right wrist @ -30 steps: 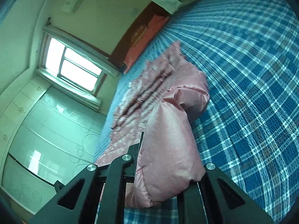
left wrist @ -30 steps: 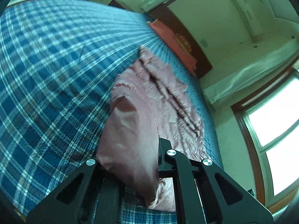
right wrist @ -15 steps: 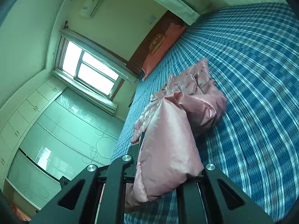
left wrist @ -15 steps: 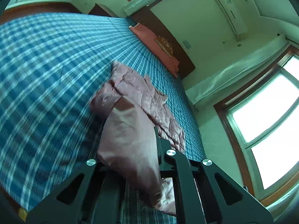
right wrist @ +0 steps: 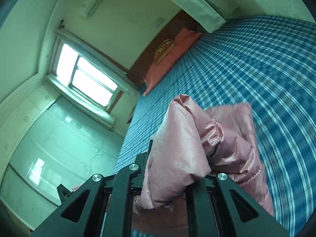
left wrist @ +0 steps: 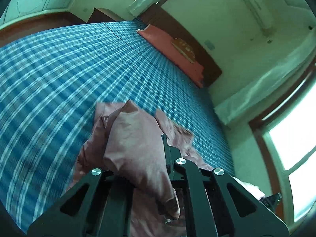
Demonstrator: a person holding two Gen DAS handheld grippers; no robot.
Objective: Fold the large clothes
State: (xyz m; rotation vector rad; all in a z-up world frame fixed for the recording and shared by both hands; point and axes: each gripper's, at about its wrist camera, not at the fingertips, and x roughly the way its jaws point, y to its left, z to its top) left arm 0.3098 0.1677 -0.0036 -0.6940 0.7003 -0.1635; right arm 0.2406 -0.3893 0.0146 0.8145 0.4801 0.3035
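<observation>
A shiny pink padded garment (left wrist: 136,148) hangs from my left gripper (left wrist: 146,169), which is shut on a thick fold of it. The rest bunches below over the blue plaid bed (left wrist: 69,69). In the right wrist view my right gripper (right wrist: 173,173) is shut on another fold of the same pink garment (right wrist: 177,142), with a sleeve or panel (right wrist: 231,138) draping to the right. Both grippers hold the cloth lifted above the bed. The jaw tips are hidden by fabric.
The blue plaid bed (right wrist: 246,63) stretches ahead to an orange-red pillow (left wrist: 173,51) and dark wooden headboard (left wrist: 189,39). Windows (right wrist: 88,77) and white wardrobes (right wrist: 49,148) stand beside the bed. An air conditioner (left wrist: 254,4) hangs on the wall.
Both grippers have risen and pulled back, lifting the pink garment off the bed. It was spread flat a second ago and now hangs bunched beneath the grippers.
</observation>
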